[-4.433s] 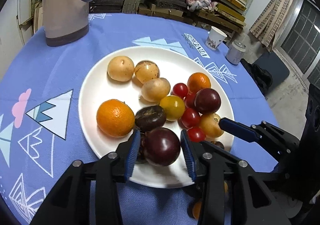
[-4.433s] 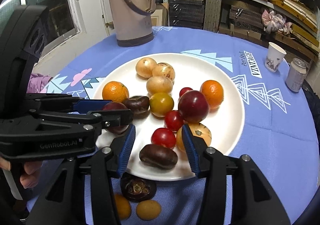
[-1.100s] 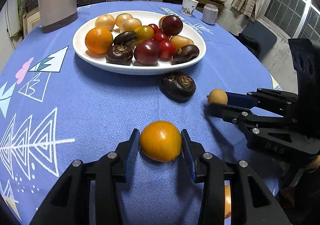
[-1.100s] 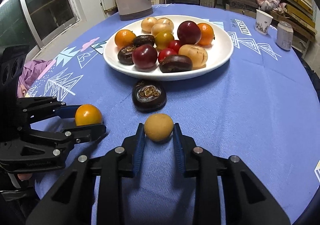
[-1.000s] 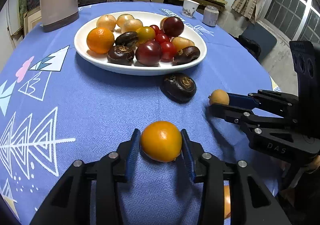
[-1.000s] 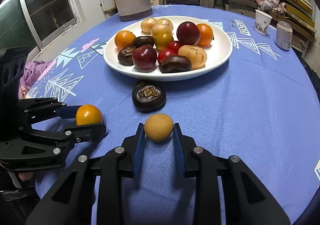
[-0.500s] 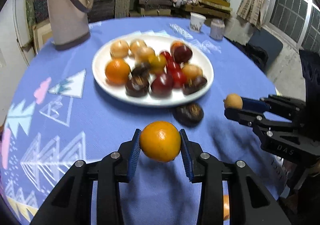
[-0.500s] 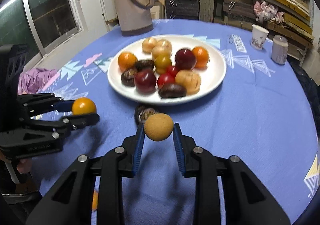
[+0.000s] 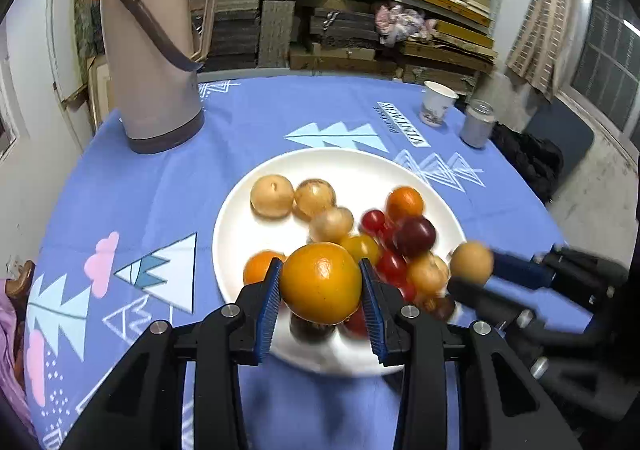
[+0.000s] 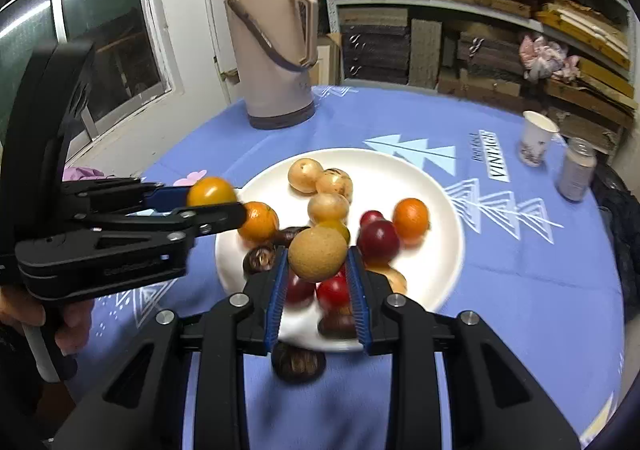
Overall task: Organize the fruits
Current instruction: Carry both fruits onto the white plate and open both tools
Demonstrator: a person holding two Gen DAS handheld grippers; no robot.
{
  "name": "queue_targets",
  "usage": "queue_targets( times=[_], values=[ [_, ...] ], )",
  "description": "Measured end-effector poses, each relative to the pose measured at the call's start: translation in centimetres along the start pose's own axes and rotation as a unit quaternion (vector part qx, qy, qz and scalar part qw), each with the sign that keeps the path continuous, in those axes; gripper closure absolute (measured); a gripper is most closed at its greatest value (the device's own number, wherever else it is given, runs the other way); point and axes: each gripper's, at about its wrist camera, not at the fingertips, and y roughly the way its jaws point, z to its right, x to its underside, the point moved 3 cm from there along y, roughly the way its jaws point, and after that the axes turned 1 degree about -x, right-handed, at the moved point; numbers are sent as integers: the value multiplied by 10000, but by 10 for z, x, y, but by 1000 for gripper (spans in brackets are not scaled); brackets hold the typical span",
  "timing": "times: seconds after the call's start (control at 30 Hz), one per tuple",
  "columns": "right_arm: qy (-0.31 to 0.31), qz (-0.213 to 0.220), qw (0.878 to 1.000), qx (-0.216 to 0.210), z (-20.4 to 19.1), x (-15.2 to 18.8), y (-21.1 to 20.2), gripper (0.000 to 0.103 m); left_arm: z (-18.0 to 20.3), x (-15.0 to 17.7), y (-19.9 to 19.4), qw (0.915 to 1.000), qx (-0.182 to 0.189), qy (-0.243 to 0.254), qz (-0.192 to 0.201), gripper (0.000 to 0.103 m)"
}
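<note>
My left gripper (image 9: 321,292) is shut on an orange fruit (image 9: 320,283) and holds it in the air above the near side of the white plate (image 9: 240,226). My right gripper (image 10: 318,276) is shut on a small tan round fruit (image 10: 317,254), also raised over the plate (image 10: 444,210). The plate holds several fruits: tan ones, oranges, dark plums, red tomatoes. A dark brown fruit (image 10: 298,362) lies on the blue cloth just in front of the plate. The left gripper with its orange fruit (image 10: 212,192) shows at the left of the right wrist view, and the right gripper with its tan fruit (image 9: 472,263) shows in the left wrist view.
A tall beige thermos jug (image 9: 154,50) stands at the back left of the round table with the blue patterned cloth (image 9: 280,114). A paper cup (image 9: 436,104) and a small jar (image 9: 476,124) stand at the back right. Shelves with stacked boards lie behind.
Both grippers have lifted their fruits off the cloth and moved forward over the plate. The dark brown fruit stays on the cloth.
</note>
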Motion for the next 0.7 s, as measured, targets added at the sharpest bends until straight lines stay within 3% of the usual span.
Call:
queue_targets(
  times=[0.13,0.47,0.53,0.63,0.7],
  values=[
    [199,-169,9996,-82,6,-7,34,75,-5,-16,28,9995,-323,-3,-44,65],
    [307,-274,9992,-26,11,-13,71,74,-17,-20,63,9990,-213,-218,-316,65],
    [365,-215,9991,-58,13,-14,71,66,-17,-20,64,9992,-72,-279,-286,64],
    [504,-173,9985,-92,18,-11,67,60,-19,-20,52,9992,-190,-324,-124,42],
    [582,-183,9981,-132,21,-5,61,59,-18,-20,37,9993,-226,-282,127,34]
  ],
)
